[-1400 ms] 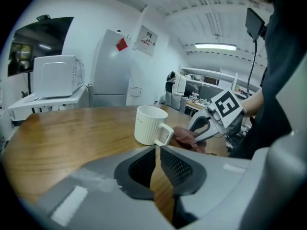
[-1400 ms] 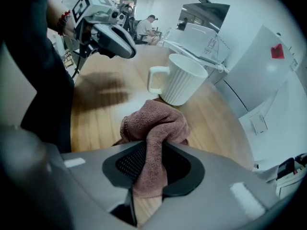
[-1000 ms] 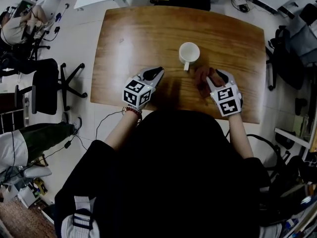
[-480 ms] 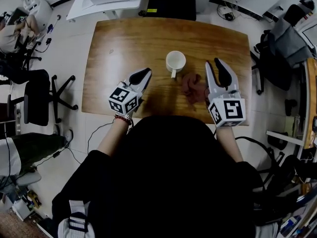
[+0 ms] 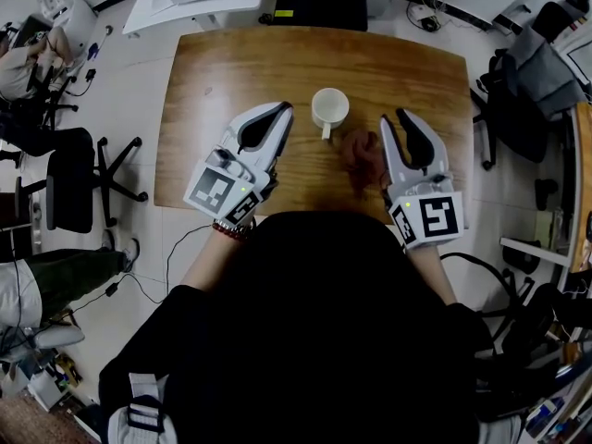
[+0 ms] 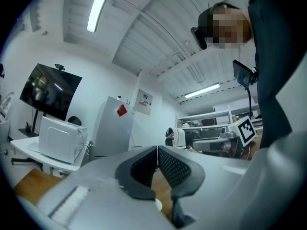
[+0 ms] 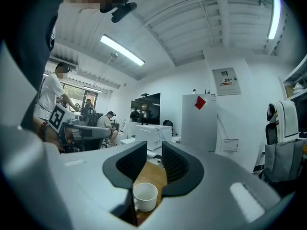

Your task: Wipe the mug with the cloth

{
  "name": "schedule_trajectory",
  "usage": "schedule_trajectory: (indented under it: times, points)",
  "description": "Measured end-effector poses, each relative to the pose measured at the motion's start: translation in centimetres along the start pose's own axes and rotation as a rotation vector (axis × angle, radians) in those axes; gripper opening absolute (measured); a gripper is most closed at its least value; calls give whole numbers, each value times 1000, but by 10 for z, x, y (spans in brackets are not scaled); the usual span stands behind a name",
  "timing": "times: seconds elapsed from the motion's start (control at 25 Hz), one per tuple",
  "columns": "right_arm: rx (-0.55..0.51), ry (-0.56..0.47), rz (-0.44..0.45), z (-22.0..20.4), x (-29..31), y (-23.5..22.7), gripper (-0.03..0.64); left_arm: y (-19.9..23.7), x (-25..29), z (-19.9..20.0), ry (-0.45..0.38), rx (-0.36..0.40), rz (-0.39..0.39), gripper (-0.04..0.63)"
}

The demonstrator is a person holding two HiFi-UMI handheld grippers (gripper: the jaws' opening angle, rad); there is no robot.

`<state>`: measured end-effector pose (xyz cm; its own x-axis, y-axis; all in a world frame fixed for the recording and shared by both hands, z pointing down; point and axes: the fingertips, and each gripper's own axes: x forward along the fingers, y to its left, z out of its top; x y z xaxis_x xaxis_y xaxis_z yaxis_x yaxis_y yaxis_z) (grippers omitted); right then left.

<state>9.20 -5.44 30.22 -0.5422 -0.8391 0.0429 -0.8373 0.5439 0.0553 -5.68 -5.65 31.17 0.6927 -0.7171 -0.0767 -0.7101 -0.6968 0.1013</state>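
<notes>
- Two things partly hidden in the head view: the near edge of the bench [image 5: 231, 72], under the person's dark torso [image 5: 324, 322], and the right side of the cloth [image 5: 359, 151], behind the inner jaw of the right hand-held gripper [image 5: 395, 118].
- Contact between cloth and that jaw: impossible to judge from above.
- Left gripper view: most of the bench blocked by the gripper's own body. Small pale spot [image 6: 158, 204] below the jaws, too small to name.
- Mug [image 5: 330, 107]: white, upright on the bench, handle toward the person, between the two grippers and just beyond the cloth. Inside plain white as seen in the right gripper view.
- Cloth: reddish-brown, crumpled on the bench, near the mug's handle.
- Left hand-held gripper [image 5: 277, 111]: jaws closed tip to tip, gripping nothing.
- Right hand-held gripper: jaws a narrow gap apart after just closing in, holding nothing. Through the gap, only bench and mug.
- Compared with a second ago: both grippers larger in the head view, up off the bench. Right one then spread wide over the cloth, now beside it. Mug and cloth placed as before relative to each other.
</notes>
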Motion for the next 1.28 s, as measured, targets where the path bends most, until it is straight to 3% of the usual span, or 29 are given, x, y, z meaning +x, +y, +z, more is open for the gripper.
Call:
schedule_trajectory:
  times: [0.16, 1.28]
  points:
    - [-3, 6, 7, -2, 0, 3, 97, -8, 5, 5, 8, 54, -16, 5]
    - [-11, 24, 49, -8, 10, 11, 84, -3, 9, 10, 13, 59, -11, 5]
